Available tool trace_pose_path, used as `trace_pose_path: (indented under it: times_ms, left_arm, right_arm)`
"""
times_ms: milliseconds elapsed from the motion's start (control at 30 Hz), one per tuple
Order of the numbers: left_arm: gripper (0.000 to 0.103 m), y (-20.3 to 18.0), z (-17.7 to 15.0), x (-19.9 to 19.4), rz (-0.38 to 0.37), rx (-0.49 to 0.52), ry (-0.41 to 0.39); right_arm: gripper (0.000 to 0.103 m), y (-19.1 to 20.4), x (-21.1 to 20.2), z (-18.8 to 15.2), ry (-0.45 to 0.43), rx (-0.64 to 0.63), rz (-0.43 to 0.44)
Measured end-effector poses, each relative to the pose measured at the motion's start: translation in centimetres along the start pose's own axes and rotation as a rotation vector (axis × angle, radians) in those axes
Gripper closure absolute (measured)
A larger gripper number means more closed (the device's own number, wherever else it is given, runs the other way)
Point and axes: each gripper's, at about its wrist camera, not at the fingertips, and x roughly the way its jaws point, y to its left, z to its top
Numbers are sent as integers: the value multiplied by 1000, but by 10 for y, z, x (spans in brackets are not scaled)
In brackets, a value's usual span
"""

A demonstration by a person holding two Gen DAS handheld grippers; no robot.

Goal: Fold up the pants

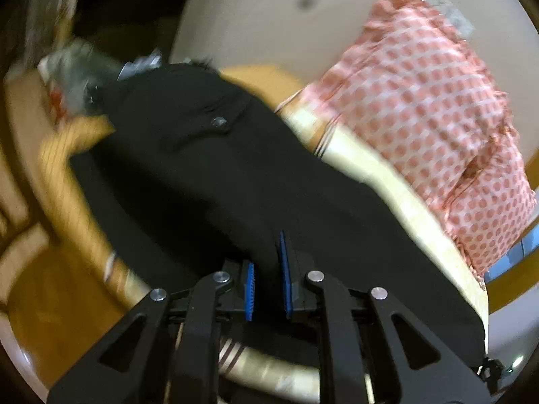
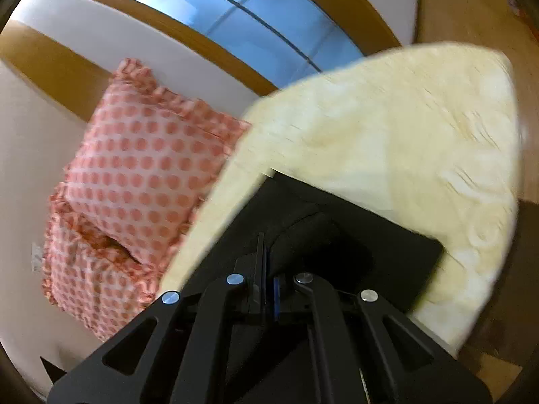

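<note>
Black pants (image 1: 209,161) lie stretched across a cream bed cover (image 1: 414,208), with a button near the waist end at the far side. My left gripper (image 1: 267,269) is shut on a fold of the black pants between its blue pads. In the right wrist view, the black pants (image 2: 370,235) lie on the cream cover (image 2: 387,128). My right gripper (image 2: 267,276) is shut on a raised fold of the pants. Both views are motion-blurred.
A pink dotted pillow (image 1: 438,107) lies beside the pants; it also shows in the right wrist view (image 2: 145,175). A wooden headboard with a blue panel (image 2: 256,20) stands behind. Wooden floor (image 1: 50,286) and grey clutter (image 1: 77,74) lie at the left.
</note>
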Motion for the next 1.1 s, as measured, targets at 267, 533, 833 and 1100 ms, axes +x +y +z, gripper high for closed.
trace_pose_path:
  times_ms: [267,533,833,1100]
  left_arm:
    - [77,9,-6,0,-28,-47,-54]
    - [79,12,2,6,-57,-56,-33]
    - [92,31,-1,-5,-52,-24,-7]
    - [85,49,-15,-6,-96,-77,-29]
  right_arm:
    - [101,0,8,7,35,4,-14]
    - [101,9,-20,8,6,-47,-46]
    - [101,0,-34,-11,2,-78,-73]
    - [101,3,-25,-8,17,-109,-103]
